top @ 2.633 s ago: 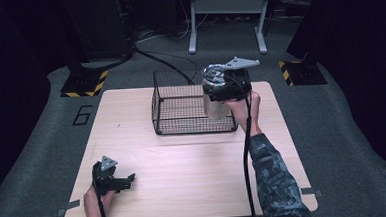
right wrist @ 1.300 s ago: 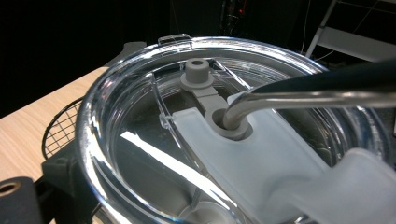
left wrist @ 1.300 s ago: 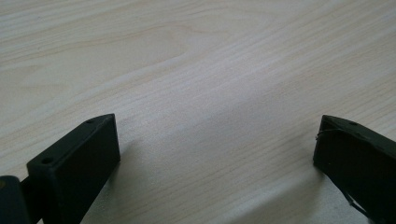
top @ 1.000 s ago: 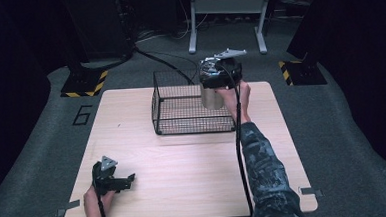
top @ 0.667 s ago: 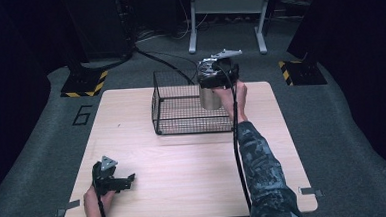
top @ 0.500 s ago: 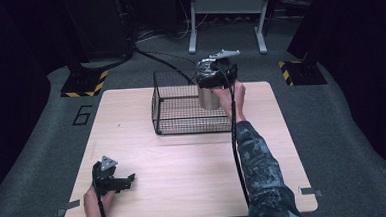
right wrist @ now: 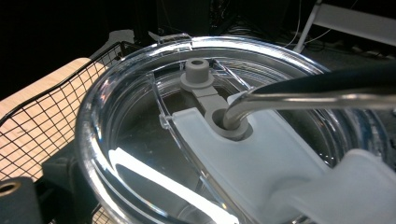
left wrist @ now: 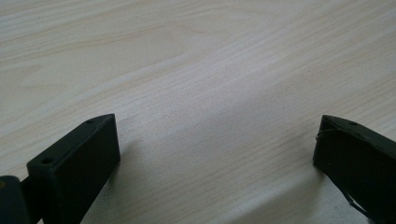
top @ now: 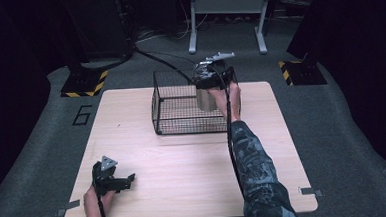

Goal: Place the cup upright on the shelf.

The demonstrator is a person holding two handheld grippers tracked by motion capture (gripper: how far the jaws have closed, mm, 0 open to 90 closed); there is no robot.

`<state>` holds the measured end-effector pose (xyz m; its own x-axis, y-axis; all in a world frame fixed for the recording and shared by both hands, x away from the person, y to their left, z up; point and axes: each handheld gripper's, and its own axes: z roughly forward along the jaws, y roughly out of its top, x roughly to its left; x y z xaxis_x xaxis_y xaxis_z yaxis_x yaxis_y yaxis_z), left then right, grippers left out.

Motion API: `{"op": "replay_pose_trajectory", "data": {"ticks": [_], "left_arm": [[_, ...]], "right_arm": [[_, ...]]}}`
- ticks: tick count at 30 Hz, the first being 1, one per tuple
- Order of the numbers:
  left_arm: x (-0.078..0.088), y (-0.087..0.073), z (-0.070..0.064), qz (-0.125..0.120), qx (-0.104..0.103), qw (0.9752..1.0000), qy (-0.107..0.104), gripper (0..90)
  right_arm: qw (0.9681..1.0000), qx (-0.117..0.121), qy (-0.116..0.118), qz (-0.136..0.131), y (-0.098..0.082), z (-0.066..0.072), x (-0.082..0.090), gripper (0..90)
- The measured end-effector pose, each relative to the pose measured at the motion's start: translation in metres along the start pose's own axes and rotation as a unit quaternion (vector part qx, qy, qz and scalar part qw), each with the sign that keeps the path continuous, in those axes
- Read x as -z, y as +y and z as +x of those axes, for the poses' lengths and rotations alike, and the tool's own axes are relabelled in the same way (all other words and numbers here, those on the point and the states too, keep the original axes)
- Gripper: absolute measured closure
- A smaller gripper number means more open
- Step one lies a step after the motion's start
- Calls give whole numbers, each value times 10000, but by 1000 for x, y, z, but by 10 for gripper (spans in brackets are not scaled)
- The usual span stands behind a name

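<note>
Pale wooden table [top: 183,159], dark room: right tongs [top: 210,76] clamped on a lidded steel cup [top: 205,99], held over the wire basket [top: 181,109], not yet set down. Left tongs [top: 115,181] wide open, empty, resting.

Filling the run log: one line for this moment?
right tool: holds tumbler in basket | left tool: open, idle, on table
</note>
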<state>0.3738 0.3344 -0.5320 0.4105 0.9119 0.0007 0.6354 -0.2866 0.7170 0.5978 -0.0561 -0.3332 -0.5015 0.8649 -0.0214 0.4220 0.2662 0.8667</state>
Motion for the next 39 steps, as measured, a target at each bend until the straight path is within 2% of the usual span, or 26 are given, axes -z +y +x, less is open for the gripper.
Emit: {"op": "replay_pose_trajectory", "data": {"ticks": [2, 3, 11, 12, 13, 14, 19, 26, 28, 33, 34, 36, 39], "left_arm": [[0, 0, 0, -1, 0, 10000, 0, 2], [0, 0, 0, 0, -1, 10000, 1, 2], [0, 0, 0, 0, 1, 10000, 1, 3], [0, 0, 0, -1, -2, 10000, -1, 3], [0, 0, 0, 1, -11, 10000, 6, 3], [0, 0, 0, -1, -1, 10000, 1, 3], [0, 0, 0, 3, -14, 10000, 7, 3], [0, 0, 1, 9, -42, 10000, 7, 3], [0, 0, 1, 9, -42, 10000, 7, 3], [0, 0, 1, -9, -60, 10000, 19, 2], [0, 0, 1, -11, -58, 10000, 20, 3], [0, 0, 1, -10, -59, 10000, 19, 2], [0, 0, 1, -10, -60, 10000, 20, 3]], "right_arm": [[10000, -8, -2, 62, -1, 1, -4, 36], [9999, 85, -27, 75, -2, 0, -6, 36], [9999, -42, 30, 141, -8, 6, -20, 36], [9999, 14, 40, 159, -9, 6, -22, 36], [9998, -61, 45, 174, -10, 8, -24, 36], [9998, 21, 55, 187, -11, 7, -26, 35], [9997, -101, 93, 218, -17, 9, -35, 36], [9994, -149, 119, 278, -24, 9, -45, 36], [9992, -224, 122, 312, -26, 10, -46, 35], [9990, -238, 136, 350, -29, 10, -51, 35], [9991, -178, 149, 344, -29, 9, -52, 35], [9987, -267, 150, 405, -31, 10, -54, 35], [9988, -235, 146, 417, -32, 9, -56, 35]]}}
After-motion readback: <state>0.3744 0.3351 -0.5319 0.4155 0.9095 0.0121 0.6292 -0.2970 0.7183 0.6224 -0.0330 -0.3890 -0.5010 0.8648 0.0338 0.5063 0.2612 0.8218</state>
